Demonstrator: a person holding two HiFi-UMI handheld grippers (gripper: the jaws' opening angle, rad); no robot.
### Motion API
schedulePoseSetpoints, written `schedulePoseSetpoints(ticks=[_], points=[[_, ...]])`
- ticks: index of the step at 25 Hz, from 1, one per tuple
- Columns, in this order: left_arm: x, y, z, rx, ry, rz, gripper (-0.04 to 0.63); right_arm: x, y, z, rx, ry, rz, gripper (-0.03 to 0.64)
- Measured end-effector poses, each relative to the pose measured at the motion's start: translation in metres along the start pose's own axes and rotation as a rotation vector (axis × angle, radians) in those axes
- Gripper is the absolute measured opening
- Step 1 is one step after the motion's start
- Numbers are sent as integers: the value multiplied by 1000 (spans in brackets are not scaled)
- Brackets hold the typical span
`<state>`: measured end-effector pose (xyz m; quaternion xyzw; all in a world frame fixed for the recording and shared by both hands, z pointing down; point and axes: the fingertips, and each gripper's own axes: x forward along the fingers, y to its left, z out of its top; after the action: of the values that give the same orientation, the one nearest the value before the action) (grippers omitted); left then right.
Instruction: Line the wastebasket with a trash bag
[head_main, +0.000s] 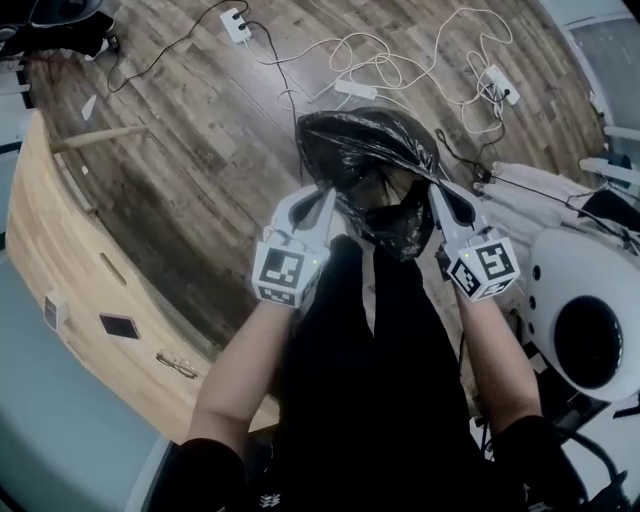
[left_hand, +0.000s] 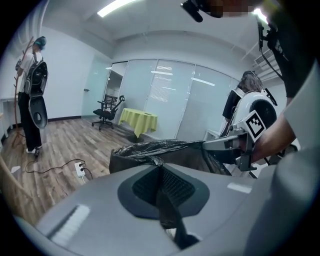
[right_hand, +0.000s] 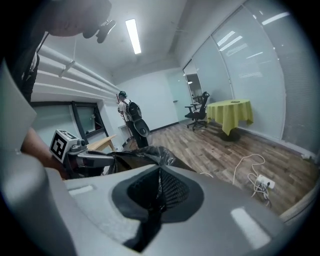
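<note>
A black trash bag (head_main: 372, 150) hangs stretched between my two grippers above the wood floor, its dark mouth facing me. My left gripper (head_main: 327, 193) is shut on the bag's left rim; in the left gripper view the black film (left_hand: 155, 150) is pinched between its jaws (left_hand: 160, 169). My right gripper (head_main: 436, 189) is shut on the right rim, with film caught in its jaws (right_hand: 159, 174) too. Each gripper sees the other across the bag: the right one (left_hand: 212, 146) and the left one (right_hand: 95, 159). No wastebasket shows; the bag hides whatever lies below it.
Power strips (head_main: 235, 23) and white cables (head_main: 400, 60) lie on the floor beyond the bag. A wooden table (head_main: 60, 250) runs along the left. A white rounded machine (head_main: 585, 320) stands close on the right. An office chair (left_hand: 107, 112) and a yellow-draped table (left_hand: 140, 121) stand far off.
</note>
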<state>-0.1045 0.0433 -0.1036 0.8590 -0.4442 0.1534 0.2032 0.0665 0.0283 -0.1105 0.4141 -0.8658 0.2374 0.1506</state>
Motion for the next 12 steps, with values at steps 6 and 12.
schedulePoseSetpoints(ticks=[6, 12], points=[[54, 20, -46, 14, 28, -7, 8, 47, -34, -51, 65, 12, 4, 2], [107, 35, -85, -24, 57, 19, 8, 83, -74, -103, 108, 57, 20, 2]])
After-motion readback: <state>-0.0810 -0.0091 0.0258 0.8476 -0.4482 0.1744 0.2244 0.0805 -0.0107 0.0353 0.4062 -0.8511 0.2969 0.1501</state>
